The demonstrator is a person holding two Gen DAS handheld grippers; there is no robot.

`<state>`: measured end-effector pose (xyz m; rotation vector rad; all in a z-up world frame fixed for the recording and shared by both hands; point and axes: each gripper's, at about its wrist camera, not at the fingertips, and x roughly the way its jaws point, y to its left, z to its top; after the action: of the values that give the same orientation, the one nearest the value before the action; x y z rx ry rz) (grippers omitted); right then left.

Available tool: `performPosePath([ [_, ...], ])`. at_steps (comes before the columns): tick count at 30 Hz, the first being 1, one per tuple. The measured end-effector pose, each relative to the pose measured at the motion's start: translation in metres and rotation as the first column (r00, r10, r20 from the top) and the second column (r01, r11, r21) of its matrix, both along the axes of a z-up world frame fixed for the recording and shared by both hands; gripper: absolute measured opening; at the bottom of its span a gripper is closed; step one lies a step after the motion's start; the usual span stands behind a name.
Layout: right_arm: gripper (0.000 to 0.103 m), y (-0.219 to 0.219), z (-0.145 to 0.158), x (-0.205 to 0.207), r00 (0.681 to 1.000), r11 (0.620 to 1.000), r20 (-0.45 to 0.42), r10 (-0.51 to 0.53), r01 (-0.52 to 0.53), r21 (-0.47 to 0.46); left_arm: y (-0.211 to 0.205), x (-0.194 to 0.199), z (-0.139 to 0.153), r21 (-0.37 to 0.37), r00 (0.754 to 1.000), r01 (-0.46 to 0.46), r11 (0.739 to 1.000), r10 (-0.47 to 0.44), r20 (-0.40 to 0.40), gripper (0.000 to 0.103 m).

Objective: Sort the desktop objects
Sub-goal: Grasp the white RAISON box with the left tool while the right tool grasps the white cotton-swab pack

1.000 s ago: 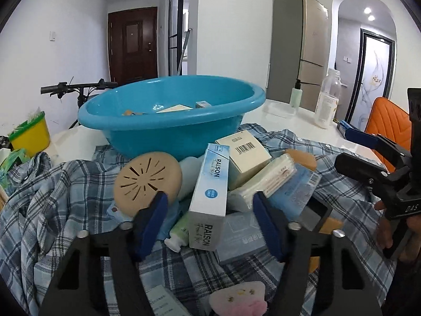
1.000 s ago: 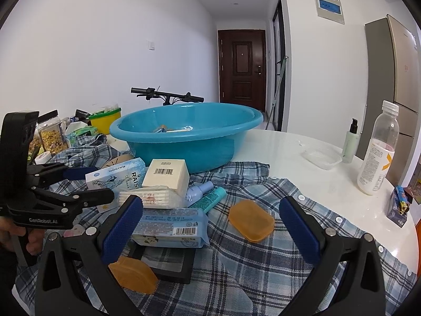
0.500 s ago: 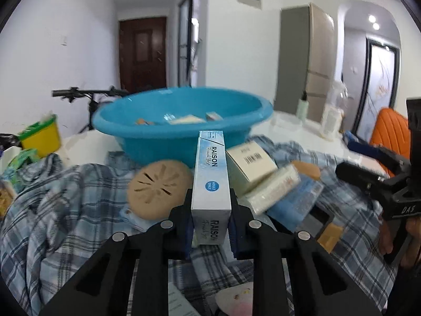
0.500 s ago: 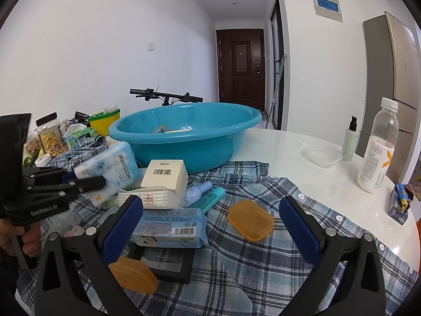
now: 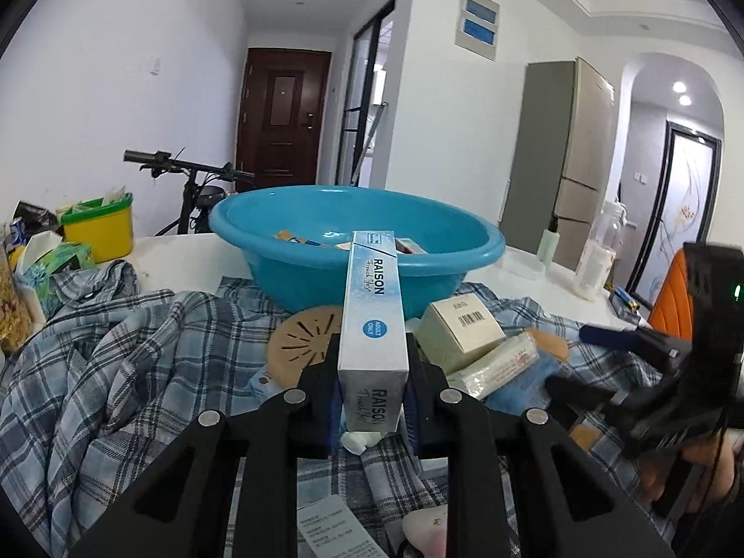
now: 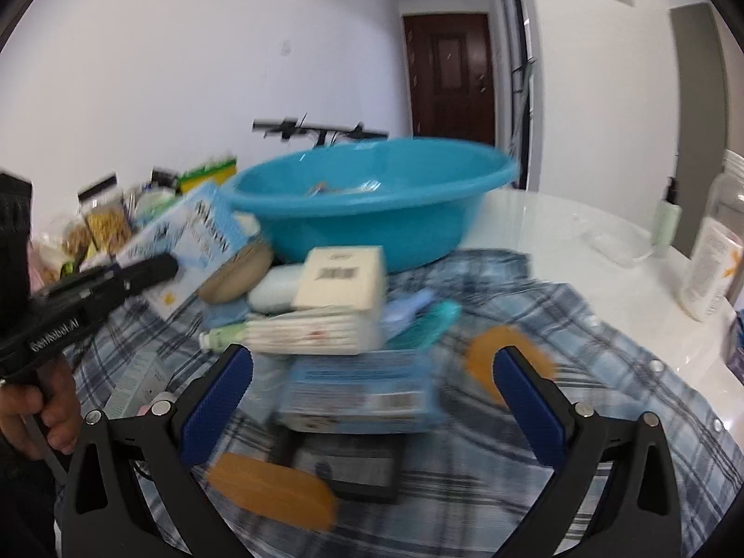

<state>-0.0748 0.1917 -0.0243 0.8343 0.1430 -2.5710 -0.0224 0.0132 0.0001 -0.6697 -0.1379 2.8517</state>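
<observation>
White walls and a dark door stand behind the desk (image 5: 521, 260) with its plaid shirt (image 5: 116, 362). Closed on the RAISON box (image 5: 372, 325), the left hand-held gripper (image 5: 372, 400) now holds it raised off the pile, pointing at the blue basin (image 5: 358, 260), where a second ago it lay untouched. The right hand-held gripper (image 6: 372, 390) stays spread wide above the wipes pack (image 6: 358, 390). Small packets lie in the basin.
</observation>
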Motion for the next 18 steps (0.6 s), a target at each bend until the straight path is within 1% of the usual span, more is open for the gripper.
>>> performPosePath([
  [2,0.103,-0.017,-0.003,-0.002,1.000,0.999,0.007,-0.002,0.001,0.042,-0.005,0.001,0.002,0.024,1.000,-0.010,1.000,0.010,-0.006,0.023],
  [4,0.103,-0.029,-0.004,-0.006,0.999,0.999,0.034,-0.009,0.008,0.033,-0.007,0.003,0.003,0.034,1.000,-0.017,0.999,0.018,-0.013,0.024],
  [5,0.103,-0.033,-0.005,-0.007,0.999,0.999,0.034,-0.012,0.011,0.030,-0.008,0.004,0.003,0.042,1.000,-0.019,0.999,0.019,-0.016,0.023],
  [8,0.103,-0.047,-0.010,-0.015,0.998,0.995,0.047,-0.041,0.037,0.090,-0.011,0.005,0.004,0.058,1.000,-0.015,0.998,0.016,-0.018,0.023],
  [9,0.103,-0.048,-0.011,-0.018,0.998,0.995,0.049,-0.043,0.039,0.095,-0.010,0.006,0.005,0.058,1.000,-0.016,0.998,0.018,-0.019,0.023],
  [13,0.103,-0.051,-0.010,-0.021,0.998,0.992,0.024,-0.062,0.059,0.113,-0.008,0.006,0.006,0.057,1.000,-0.006,0.998,0.007,-0.020,0.023],
  [15,0.080,-0.051,-0.012,-0.025,0.998,0.991,0.039,-0.057,0.052,0.123,-0.008,0.007,0.006,0.058,1.000,-0.006,0.998,0.007,-0.022,0.024],
  [16,0.073,-0.051,-0.014,-0.027,0.997,0.990,0.053,-0.062,0.054,0.128,-0.008,0.007,0.006,0.057,1.000,-0.008,0.998,0.009,-0.021,0.023],
  [18,0.073,-0.048,-0.014,-0.029,0.996,0.992,0.063,-0.063,0.056,0.114,-0.009,0.007,0.005,0.062,1.000,-0.010,0.998,0.011,-0.015,0.024],
])
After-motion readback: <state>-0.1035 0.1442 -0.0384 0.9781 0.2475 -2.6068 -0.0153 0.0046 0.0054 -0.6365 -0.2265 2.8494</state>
